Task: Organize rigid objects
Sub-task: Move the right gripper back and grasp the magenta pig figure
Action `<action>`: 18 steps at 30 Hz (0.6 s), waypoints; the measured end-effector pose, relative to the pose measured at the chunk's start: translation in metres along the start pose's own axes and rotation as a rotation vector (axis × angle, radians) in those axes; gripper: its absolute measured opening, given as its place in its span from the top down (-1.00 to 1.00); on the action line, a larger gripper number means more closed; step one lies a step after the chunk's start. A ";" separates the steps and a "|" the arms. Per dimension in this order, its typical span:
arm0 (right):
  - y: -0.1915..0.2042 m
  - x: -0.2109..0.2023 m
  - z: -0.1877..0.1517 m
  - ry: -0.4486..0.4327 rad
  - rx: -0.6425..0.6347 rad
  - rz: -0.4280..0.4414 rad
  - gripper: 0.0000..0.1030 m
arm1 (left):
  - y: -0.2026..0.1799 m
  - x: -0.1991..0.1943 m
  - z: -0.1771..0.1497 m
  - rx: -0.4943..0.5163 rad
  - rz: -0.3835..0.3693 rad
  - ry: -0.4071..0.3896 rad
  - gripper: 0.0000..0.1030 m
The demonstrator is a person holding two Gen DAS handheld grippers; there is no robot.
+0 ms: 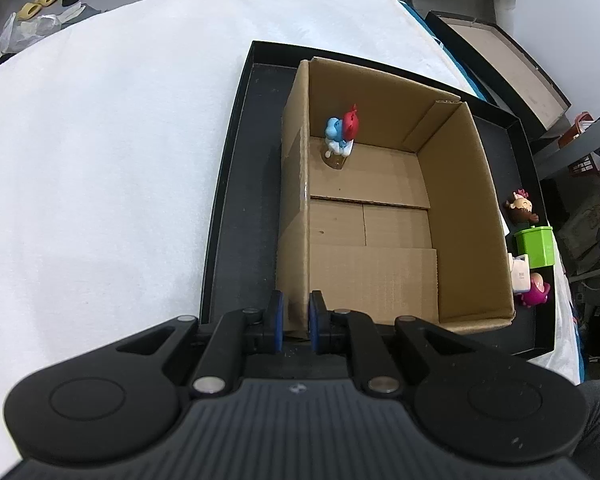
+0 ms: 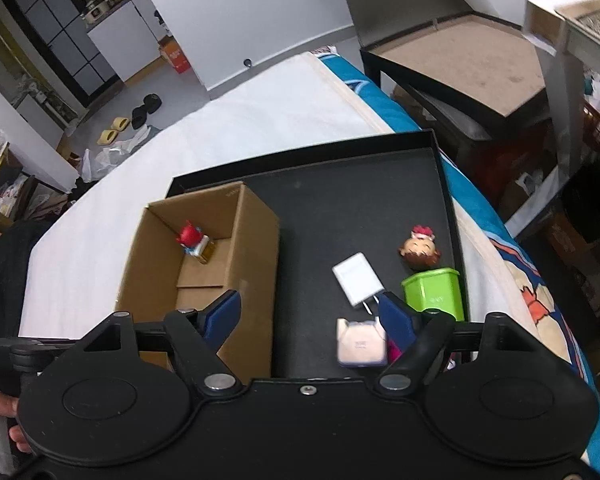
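One cardboard box (image 1: 380, 216) is being gripped at its near wall by the closed left tongs (image 1: 296, 316); one figurine (image 1: 342, 132) is inside. Right tongs (image 2: 312, 320) are being held open, empty, above a black tray (image 2: 320, 208) bearing four loose items.

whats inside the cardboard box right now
Inside the cardboard box only one blue and red figurine shows, in the far corner. The near floor strip, behind the left gripper, is hidden.

Cardboard box (image 2: 236, 236) on black tray (image 2: 340, 200), white charger (image 2: 356, 285), green container (image 2: 434, 292), right gripper (image 2: 310, 314) fingers (image 2: 222, 314) apart
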State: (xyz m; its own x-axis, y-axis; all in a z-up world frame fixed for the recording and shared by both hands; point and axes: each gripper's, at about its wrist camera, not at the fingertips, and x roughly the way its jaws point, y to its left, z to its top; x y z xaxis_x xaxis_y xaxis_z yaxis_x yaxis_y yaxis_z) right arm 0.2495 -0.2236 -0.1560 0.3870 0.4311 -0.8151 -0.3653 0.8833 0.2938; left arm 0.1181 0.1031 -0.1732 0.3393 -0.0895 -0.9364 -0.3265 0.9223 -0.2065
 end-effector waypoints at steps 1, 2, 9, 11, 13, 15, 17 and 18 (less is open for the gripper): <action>-0.003 0.001 -0.001 0.004 0.004 -0.002 -0.46 | 0.001 0.001 0.000 -0.009 -0.007 0.004 0.77; -0.006 0.001 -0.003 0.007 0.007 -0.004 -0.46 | 0.003 0.001 0.001 -0.018 -0.010 0.006 0.77; -0.027 0.008 -0.008 0.031 0.032 -0.030 -0.34 | 0.003 0.003 0.002 -0.015 0.000 0.009 0.77; -0.034 0.012 -0.011 0.044 0.042 -0.042 -0.31 | 0.002 0.003 0.002 -0.014 0.004 0.010 0.77; -0.042 0.016 -0.013 0.060 0.065 -0.056 -0.23 | 0.001 0.004 0.003 -0.015 0.007 0.011 0.77; -0.049 0.021 -0.017 0.076 0.085 -0.064 -0.15 | 0.000 0.004 0.003 -0.015 0.008 0.011 0.77; -0.056 0.026 -0.020 0.090 0.095 -0.071 -0.09 | 0.000 0.005 0.003 -0.014 0.010 0.011 0.77; -0.058 0.029 -0.021 0.096 0.095 -0.074 -0.06 | 0.000 0.005 0.003 -0.014 0.011 0.011 0.77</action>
State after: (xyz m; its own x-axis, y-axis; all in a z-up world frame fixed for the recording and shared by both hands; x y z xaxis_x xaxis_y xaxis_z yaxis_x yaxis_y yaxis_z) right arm 0.2637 -0.2664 -0.2070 0.3251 0.3489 -0.8790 -0.2558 0.9273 0.2734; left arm 0.1223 0.1034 -0.1768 0.3262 -0.0833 -0.9416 -0.3426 0.9180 -0.1999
